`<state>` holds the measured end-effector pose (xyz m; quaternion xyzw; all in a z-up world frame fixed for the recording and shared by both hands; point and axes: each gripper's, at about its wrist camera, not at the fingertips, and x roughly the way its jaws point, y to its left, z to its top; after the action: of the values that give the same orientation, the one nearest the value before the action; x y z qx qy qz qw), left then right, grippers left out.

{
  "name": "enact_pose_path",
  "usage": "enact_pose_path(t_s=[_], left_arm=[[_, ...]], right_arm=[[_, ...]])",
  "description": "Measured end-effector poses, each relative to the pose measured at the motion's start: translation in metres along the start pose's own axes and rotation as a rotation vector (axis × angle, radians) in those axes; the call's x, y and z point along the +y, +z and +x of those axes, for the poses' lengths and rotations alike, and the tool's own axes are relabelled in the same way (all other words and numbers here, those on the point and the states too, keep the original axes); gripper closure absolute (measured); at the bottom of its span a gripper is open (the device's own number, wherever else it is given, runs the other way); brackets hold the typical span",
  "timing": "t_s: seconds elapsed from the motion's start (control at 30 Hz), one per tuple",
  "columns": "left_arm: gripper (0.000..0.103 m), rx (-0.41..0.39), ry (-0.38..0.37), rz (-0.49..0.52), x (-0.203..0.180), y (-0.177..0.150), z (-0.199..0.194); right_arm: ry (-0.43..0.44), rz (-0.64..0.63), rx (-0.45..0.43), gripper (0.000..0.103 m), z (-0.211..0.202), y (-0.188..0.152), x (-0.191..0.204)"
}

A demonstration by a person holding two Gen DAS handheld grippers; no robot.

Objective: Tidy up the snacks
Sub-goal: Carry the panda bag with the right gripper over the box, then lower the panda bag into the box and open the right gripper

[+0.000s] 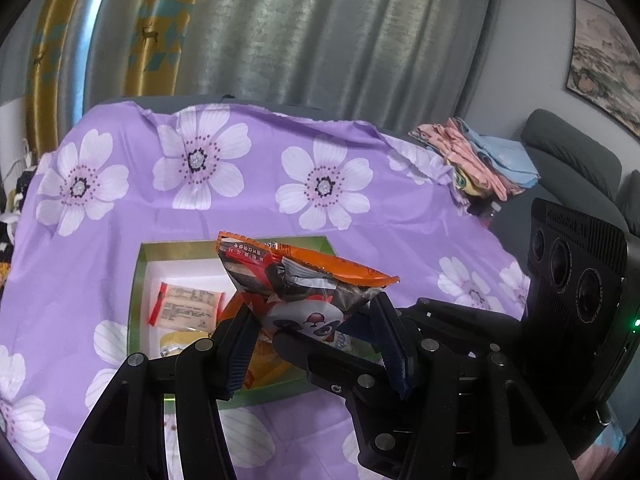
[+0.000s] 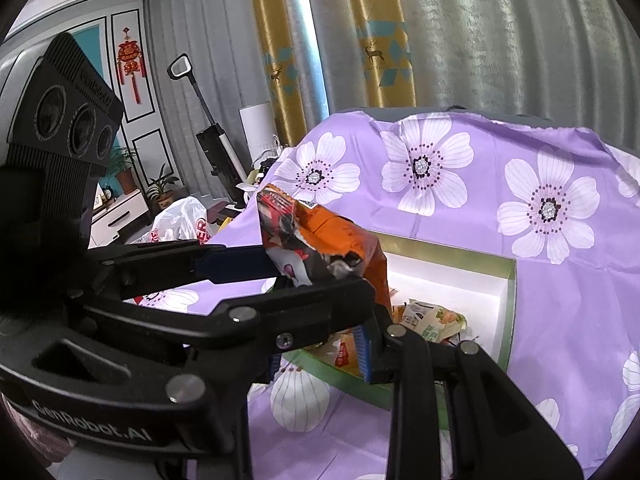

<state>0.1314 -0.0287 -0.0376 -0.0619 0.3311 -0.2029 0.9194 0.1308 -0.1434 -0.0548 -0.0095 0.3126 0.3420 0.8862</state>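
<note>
left wrist view — both tongs, left (image 1: 312, 320) and right (image 2: 320, 300), pinch one orange snack bag (image 1: 304, 280) over the green box (image 1: 136, 280).

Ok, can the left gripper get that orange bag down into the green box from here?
Probably yes: the left gripper holds the orange snack bag right over the open green box. The right gripper crossing underneath may crowd the drop.
</note>
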Motion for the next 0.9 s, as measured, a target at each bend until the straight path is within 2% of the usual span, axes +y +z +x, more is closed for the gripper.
enact_pose_path(t_s=[0.33, 0.63, 0.77, 0.87, 0.9], left_arm=[[0.047, 0.045, -0.006, -0.049, 0.02, -0.002, 0.031], [0.047, 0.148, 0.015, -0.111, 0.037, -0.009, 0.071], [0.047, 0.174, 0.05, -0.129, 0.041, -0.009, 0.076], [0.036, 0.181, 0.098, -0.13, 0.041, -0.008, 0.07], [0.029, 0.178, 0.135, -0.119, 0.04, -0.007, 0.065]], right_arm=[[0.003, 0.017, 0.051, 0.073, 0.027, -0.002, -0.015], [-0.035, 0.069, 0.189, 0.07, 0.068, -0.011, -0.032], [-0.056, 0.102, 0.228, 0.066, 0.076, -0.013, -0.036], [-0.112, 0.076, 0.24, 0.057, 0.075, -0.011, -0.031], [-0.127, 0.068, 0.243, 0.054, 0.073, -0.011, -0.029]])
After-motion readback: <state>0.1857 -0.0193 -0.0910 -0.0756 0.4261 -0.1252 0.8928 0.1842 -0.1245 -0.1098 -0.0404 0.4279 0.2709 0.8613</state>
